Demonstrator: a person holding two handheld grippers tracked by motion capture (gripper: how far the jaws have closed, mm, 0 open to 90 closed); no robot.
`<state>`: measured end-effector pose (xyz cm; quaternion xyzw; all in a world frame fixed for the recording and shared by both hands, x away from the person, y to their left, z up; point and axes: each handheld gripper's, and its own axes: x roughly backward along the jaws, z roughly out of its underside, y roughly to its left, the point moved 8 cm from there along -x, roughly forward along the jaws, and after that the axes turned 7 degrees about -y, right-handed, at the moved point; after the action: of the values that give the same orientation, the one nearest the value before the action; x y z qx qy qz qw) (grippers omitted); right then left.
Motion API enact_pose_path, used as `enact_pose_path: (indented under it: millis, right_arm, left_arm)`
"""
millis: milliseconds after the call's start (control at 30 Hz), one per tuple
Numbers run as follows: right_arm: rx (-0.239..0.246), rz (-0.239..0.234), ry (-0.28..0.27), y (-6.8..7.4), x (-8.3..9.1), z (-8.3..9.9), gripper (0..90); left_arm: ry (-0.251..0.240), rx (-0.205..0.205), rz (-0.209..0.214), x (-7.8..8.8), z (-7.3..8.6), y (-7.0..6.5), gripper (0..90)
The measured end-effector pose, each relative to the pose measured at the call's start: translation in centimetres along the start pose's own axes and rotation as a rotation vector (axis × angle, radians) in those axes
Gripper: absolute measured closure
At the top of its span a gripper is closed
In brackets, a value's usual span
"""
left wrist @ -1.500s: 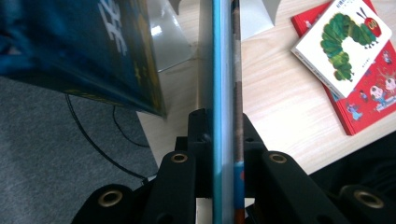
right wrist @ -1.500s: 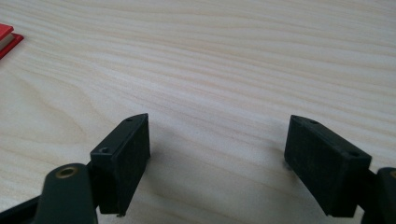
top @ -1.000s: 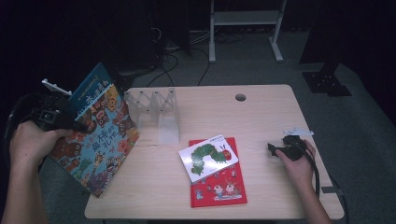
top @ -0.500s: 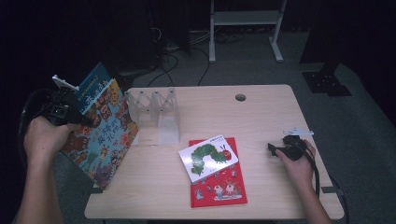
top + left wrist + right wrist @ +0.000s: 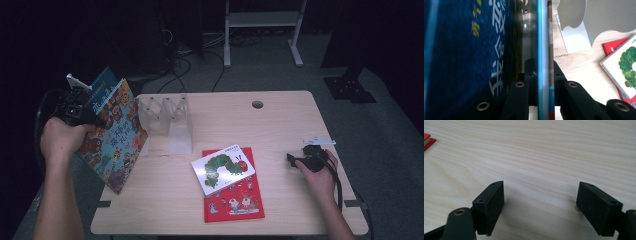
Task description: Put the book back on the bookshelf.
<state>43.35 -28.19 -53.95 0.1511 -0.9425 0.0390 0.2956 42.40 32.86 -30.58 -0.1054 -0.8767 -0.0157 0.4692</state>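
Blue picture book [image 5: 111, 132] sits clamped at its top edge in your left tongs [image 5: 82, 114], tilted, hanging off the desk's [image 5: 280, 125] left edge just beside the clear file rack [image 5: 167, 122]. Your right tongs [image 5: 300, 161] rest on the desk, jaws wide and empty, well apart from the caterpillar book [image 5: 223, 169] lying on the red book [image 5: 235, 202].

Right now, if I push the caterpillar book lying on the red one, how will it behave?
The caterpillar book looks like a flat, stiff board book, so it should probably slide rather than bend. It lies askew on the red book, whose cover looks glossy, so it may skid and turn. It cannot roll or tip.
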Motion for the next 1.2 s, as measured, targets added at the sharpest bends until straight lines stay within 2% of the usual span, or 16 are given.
enact_pose_path:
  millis: [467,667,800,867,967,1100,1200]
  right_arm:
    - [0.001,-0.001,0.000,0.0,0.0,0.0,21.5]
    - [0.001,-0.001,0.000,0.0,0.0,0.0,21.5]
    - [0.001,-0.001,0.000,0.0,0.0,0.0,21.5]
    - [0.001,-0.001,0.000,0.0,0.0,0.0,21.5]
    - [0.002,-0.001,0.000,0.0,0.0,0.0,21.5]
    - [0.001,-0.001,0.000,0.0,0.0,0.0,21.6]
    - [0.001,-0.002,0.000,0.0,0.0,0.0,21.6]
  left_arm:
    - [-0.019,0.023,-0.048,-1.3,-1.4,-0.1,80.8]
    - [-0.030,0.034,-0.035,-1.4,-1.2,0.4,80.6]
    - [-0.052,0.026,-0.033,-1.1,-1.3,0.4,79.9]
    - [-0.079,0.026,-0.028,-0.7,-1.5,0.2,77.0]
    - [-0.068,0.010,-0.020,-0.5,-1.6,-0.1,74.1]
    - [-0.088,-0.002,-0.011,0.1,-1.9,-0.4,71.9]
    - [-0.099,-0.025,-0.023,1.0,-2.3,-0.5,70.9]
